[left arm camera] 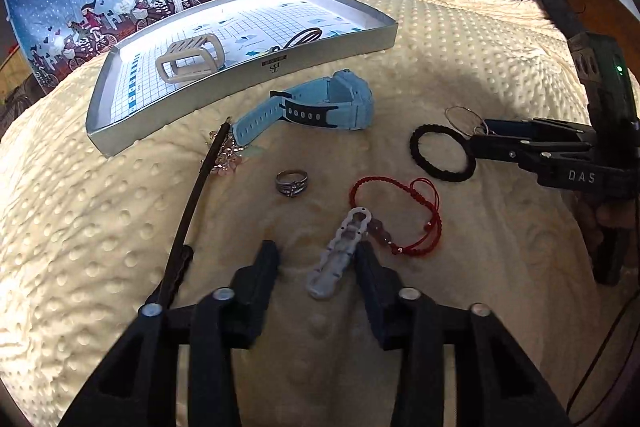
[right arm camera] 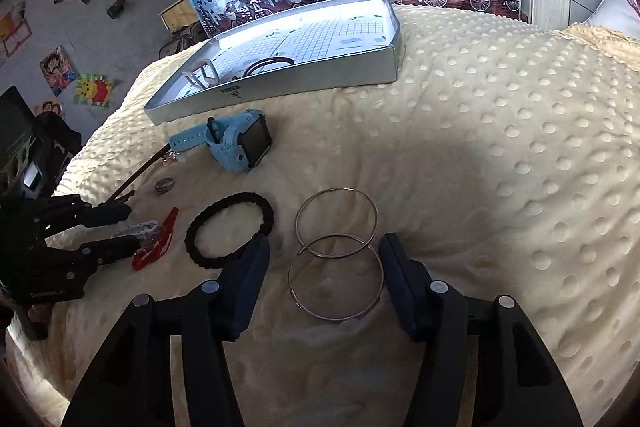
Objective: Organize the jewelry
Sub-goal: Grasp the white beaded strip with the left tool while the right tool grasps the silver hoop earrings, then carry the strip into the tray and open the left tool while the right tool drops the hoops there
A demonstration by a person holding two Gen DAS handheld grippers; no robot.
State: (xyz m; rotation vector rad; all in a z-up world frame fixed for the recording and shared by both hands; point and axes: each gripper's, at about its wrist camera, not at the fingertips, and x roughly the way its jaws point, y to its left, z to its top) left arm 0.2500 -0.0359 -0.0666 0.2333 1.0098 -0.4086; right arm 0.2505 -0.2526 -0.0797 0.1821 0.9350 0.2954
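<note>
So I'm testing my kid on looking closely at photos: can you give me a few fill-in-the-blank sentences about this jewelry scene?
1. The watch lying on the blanket is light ____ in colour.
2. The beige hair claw lies inside the silver ____.
3. Between the open right gripper fingers lie ____ thin metal hoops.
4. The cord bracelet beside the left gripper is ____.

Missing words: blue; tray; two; red

Ahead of my right tongs [right arm camera: 324, 267] the blanket [right arm camera: 500, 167] lies bare; to their left the black band [right arm camera: 228, 231] and blue watch [right arm camera: 236, 143] crowd the way.
</note>
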